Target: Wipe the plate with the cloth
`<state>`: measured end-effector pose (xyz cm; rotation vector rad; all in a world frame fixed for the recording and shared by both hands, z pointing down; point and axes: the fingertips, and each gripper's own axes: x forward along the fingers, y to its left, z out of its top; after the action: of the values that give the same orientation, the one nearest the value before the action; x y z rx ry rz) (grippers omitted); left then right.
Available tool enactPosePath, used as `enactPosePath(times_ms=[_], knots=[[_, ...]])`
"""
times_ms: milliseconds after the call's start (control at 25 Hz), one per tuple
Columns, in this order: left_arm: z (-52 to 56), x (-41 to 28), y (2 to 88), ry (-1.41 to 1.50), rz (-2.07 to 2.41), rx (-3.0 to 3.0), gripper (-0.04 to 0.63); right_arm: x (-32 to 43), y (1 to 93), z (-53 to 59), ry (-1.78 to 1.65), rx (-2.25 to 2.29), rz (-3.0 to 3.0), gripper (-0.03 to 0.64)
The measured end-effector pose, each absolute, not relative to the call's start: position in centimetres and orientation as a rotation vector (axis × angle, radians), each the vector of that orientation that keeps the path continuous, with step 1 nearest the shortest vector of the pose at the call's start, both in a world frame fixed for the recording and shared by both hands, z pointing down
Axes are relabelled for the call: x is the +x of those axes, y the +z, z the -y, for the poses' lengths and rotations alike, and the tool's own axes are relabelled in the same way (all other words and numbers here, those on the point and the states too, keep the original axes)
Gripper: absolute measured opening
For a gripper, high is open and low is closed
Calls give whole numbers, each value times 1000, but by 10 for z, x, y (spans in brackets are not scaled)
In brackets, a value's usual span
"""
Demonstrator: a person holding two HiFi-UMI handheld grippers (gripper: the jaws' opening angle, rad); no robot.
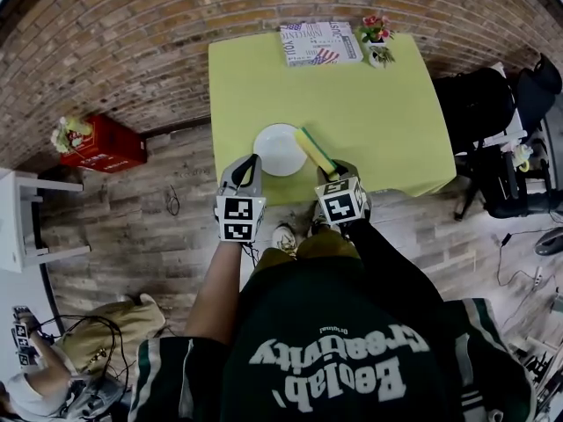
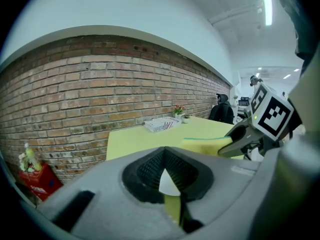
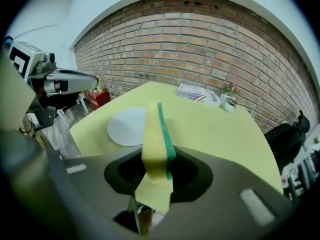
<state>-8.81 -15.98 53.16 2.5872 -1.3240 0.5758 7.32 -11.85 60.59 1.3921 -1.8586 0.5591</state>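
The left gripper [image 1: 252,162] is held at the near-left rim of the plate [image 1: 280,150], its jaws drawn together to a thin slit with nothing clamped. The plate is laid flat near the front edge of the yellow table [image 1: 387,112]. The right gripper [image 1: 338,169] is clamped on a yellow-green sponge [image 1: 314,149], held at the plate's right rim.

Square yellow-green counter [image 1: 387,121]. A white plate [image 1: 278,150] lies flat close to the near edge, left of centre. At the far edge rests a printed book [image 1: 319,43], and just to its right stands a small pot [image 1: 378,44] of pink flowers.
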Motion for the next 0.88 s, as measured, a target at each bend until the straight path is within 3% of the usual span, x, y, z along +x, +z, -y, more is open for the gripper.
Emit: enactPosePath(times_ms=[360, 880], knots=[[159, -86, 529, 579, 1310, 2606, 3, 70, 602, 117, 575, 1419, 1911, 129], [151, -118, 532, 564, 1354, 2569, 3, -15, 600, 108, 596, 1239, 2074, 129]])
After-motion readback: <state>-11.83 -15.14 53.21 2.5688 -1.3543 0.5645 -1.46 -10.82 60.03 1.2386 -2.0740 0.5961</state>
